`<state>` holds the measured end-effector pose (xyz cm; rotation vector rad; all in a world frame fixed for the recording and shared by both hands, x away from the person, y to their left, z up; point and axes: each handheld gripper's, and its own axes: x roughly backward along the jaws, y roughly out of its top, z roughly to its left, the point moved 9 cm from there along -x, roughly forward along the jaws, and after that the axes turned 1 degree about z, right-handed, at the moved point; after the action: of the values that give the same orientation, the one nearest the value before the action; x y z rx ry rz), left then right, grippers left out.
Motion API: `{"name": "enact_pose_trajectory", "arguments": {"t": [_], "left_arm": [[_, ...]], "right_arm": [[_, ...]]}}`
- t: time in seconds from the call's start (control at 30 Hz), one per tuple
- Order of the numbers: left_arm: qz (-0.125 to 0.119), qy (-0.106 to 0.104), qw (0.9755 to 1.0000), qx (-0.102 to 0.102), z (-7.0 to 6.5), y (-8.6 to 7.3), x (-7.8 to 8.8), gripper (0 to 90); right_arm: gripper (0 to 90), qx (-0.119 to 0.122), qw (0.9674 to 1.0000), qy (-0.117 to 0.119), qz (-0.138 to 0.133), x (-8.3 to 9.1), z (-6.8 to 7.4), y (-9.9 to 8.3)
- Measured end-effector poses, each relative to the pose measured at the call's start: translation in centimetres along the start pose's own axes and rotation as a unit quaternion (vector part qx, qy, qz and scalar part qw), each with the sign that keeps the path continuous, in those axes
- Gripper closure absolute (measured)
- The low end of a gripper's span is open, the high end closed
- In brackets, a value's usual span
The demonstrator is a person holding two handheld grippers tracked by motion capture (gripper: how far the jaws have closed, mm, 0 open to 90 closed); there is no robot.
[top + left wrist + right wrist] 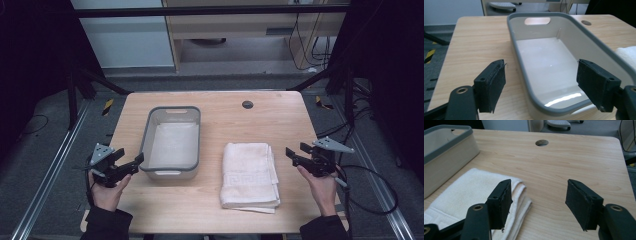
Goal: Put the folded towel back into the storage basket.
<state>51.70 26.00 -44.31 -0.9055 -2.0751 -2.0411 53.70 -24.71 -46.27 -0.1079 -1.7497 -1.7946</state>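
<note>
A pale plastic bin with a grey rim (145, 140) stands empty on the wooden table, left of centre. To its right lies a folded white towel (248, 172). My left gripper (131, 157) is held just off the bin's near left corner, open, with nothing between its pads. In the left gripper view the bin's rim (520, 65) runs up between the spread jaws of the left gripper (540, 67). My right gripper (295, 150) hovers open just right of the towel. The right gripper view has the towel (474, 190) past the left jaw of the right gripper (539, 187).
A round cable hole (247, 104) sits near the table's far edge. The bin's side wall (446, 152) is at the left of the right gripper view. Bare wood lies right of the towel and left of the bin. Dark frame posts flank the table.
</note>
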Motion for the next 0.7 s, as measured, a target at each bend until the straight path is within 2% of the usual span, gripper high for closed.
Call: {"name": "enact_pose_trajectory", "arguments": {"t": [0.07,0.1,0.13,0.17,0.2,0.23,0.27,0.3,0.37,0.43,0.67,0.7], "left_arm": [[-0.006,-0.008,0.9999,-0.009,-1.1,0.6,-0.1,23.9],[-0.006,-0.008,0.9999,-0.009,-1.1,0.6,-0.1,24.6],[-0.009,-0.015,0.9997,-0.015,-1.9,1.0,-0.1,25.0],[-0.009,-0.015,0.9997,-0.015,-1.9,1.0,-0.1,25.1],[-0.012,-0.021,0.9995,-0.022,-2.7,1.3,-0.2,25.6],[-0.012,-0.021,0.9995,-0.022,-2.7,1.3,-0.2,25.7],[-0.012,-0.028,0.9991,-0.028,-3.5,1.6,-0.3,26.2],[-0.012,-0.028,0.9991,-0.028,-3.5,1.6,-0.3,26.7],[-0.016,-0.036,0.9986,-0.036,-4.6,1.8,-0.5,27.5],[-0.017,-0.039,0.9984,-0.038,-5.0,1.9,-0.5,28.0],[-0.018,-0.061,0.9968,-0.049,-7.4,2.1,-1.2,30.5],[-0.018,-0.061,0.9968,-0.049,-7.4,2.1,-1.2,30.7]], "right_arm": [[38.0,0.005,1.0,0.006,-0.001,-0.1,0.4,0.6],[38.0,0.005,1.0,0.006,-0.001,-0.1,0.4,0.6],[38.3,0.005,0.9999,0.011,-0.002,-0.1,0.6,1.0],[38.3,0.005,0.9999,0.011,-0.002,-0.1,0.6,1.0],[38.3,0.003,0.9999,0.014,-0.005,-0.1,0.8,1.3],[38.3,0.003,0.9999,0.014,-0.005,-0.1,0.8,1.3],[38.3,0.005,0.9998,0.016,-0.005,-0.1,0.9,1.7],[38.3,0.005,0.9998,0.016,-0.005,-0.1,0.9,1.7],[38.0,0.006,0.9998,0.019,-0.006,-0.1,1.1,2.1],[37.9,0.006,0.9997,0.022,-0.007,-0.1,1.1,2.3],[36.8,0.014,0.9995,0.028,-0.006,-0.4,1.9,3.2],[36.8,0.014,0.9995,0.028,-0.006,-0.4,1.9,3.2]]}}
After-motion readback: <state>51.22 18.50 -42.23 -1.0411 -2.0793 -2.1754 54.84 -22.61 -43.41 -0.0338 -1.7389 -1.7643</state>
